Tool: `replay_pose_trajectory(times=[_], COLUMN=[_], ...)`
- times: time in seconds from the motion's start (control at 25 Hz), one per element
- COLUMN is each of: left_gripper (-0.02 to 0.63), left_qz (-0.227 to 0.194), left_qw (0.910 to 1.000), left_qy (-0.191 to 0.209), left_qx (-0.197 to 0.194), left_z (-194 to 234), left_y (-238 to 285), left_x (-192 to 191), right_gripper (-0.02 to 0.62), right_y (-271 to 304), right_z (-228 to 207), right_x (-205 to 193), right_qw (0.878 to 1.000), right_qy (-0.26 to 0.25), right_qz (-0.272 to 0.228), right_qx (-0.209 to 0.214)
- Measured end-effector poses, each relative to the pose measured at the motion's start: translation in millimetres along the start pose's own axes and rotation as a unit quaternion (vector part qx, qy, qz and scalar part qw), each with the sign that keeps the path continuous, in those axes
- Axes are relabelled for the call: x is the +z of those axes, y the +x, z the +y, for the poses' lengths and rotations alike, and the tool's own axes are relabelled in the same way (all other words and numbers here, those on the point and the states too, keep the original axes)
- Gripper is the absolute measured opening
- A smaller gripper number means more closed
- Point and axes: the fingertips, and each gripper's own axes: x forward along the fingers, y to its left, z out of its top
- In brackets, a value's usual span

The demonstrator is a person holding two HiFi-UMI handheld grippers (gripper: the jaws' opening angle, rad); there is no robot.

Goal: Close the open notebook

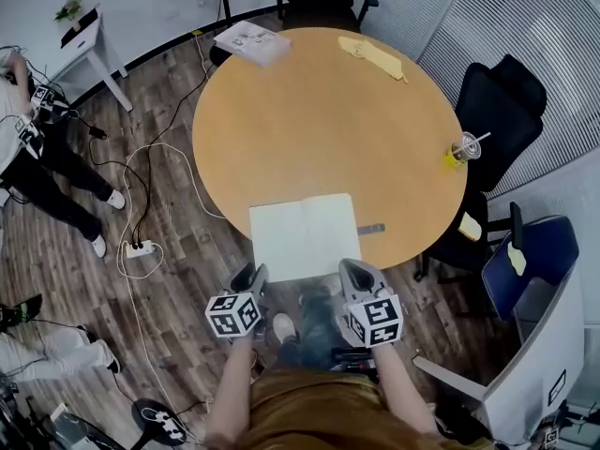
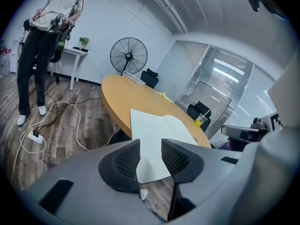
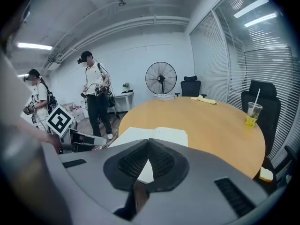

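Note:
The open notebook [image 1: 305,235] lies flat with blank white pages on the near edge of the round wooden table [image 1: 319,120], its near corner jutting past the rim. My left gripper [image 1: 255,275] hovers just short of the left page's near corner, open and empty; in the left gripper view the notebook [image 2: 159,130] shows through the gap of the left gripper [image 2: 151,142]. My right gripper [image 1: 354,272] sits near the right page's near corner. In the right gripper view the right gripper [image 3: 149,140] has its tips together, with the notebook [image 3: 157,134] beyond.
A grey pen-like object [image 1: 371,228] lies right of the notebook. A drink cup [image 1: 461,150], a yellow cloth [image 1: 373,56] and a paper stack [image 1: 251,41] sit farther off. Chairs [image 1: 497,92] ring the right side. Cables and a power strip [image 1: 141,247] cross the floor; a person [image 1: 28,157] stands left.

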Motion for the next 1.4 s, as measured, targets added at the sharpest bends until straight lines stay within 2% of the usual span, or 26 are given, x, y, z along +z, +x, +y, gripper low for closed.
replay_pose_trajectory(times=[0.4,0.52,0.68,0.84,1.0,1.2,1.4], left_gripper=[0.158,0.166,0.181,0.187,0.192,0.132,0.129], left_qz=[0.031,0.024,0.012,0.008,-0.005,-0.011,-0.011], left_qw=[0.9985,0.9967,0.9896,0.982,0.9705,0.9619,0.9597], left_qy=[-0.034,-0.074,-0.143,-0.189,-0.24,-0.269,-0.276], left_qx=[0.028,0.022,0.001,-0.004,-0.023,-0.05,-0.051], left_z=[15.4,18.1,19.4,22.6,23.2,16.5,17.6], left_y=[10.7,12.5,18.5,22.1,21.9,23.3,23.0], left_x=[-28.4,-32.6,-37.5,-46.1,-49.9,-47.8,-48.6], right_gripper=[0.011,0.011,0.011,0.011,0.011,0.011,0.011], right_y=[13.0,16.6,21.0,22.1,22.1,19.8,16.1], right_z=[-9.6,-8.2,-5.5,-10.5,-15.1,-19.5,-23.2], right_x=[-14.8,-19.3,-23.2,-26.5,-29.1,-30.4,-28.6], right_qw=[1.0,0.999,0.999,0.999,0.999,0.999,0.999], right_qy=[0.012,0.012,0.01,0.007,0.006,0.006,0.007], right_qz=[0.02,0.028,0.034,0.04,0.042,0.041,0.037], right_qx=[0.015,0.022,0.032,0.034,0.032,0.031,0.025])
